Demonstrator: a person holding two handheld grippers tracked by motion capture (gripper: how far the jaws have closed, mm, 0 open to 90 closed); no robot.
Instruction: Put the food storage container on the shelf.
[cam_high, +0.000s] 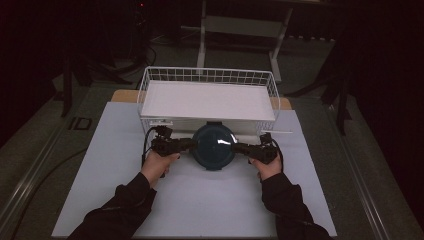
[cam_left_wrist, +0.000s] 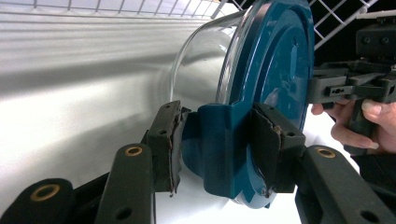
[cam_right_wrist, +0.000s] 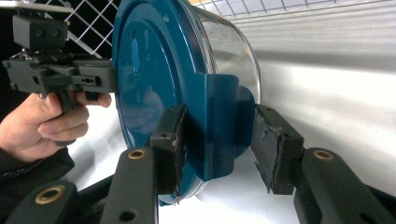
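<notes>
1. Left gripper (cam_high: 186, 145) clamped on the left clip tab (cam_left_wrist: 219, 140) of a round clear-glass container with dark teal plastic lid (cam_high: 214, 145); the pads sit either side of the tab.
2. Right gripper (cam_high: 242, 147) straddles the opposite tab (cam_right_wrist: 224, 126). One pad touches; the other seems to stand slightly off, so I cannot tell if it grips.
3. Container is held between both grippers, just in front of the white wire basket (cam_high: 150, 82), above the white mat (cam_high: 200, 200).
4. Handling, by judgement: glass is heavy, rigid, breakable and slick. The stiff side tabs are the sensible hold; keep both sides level.
</notes>
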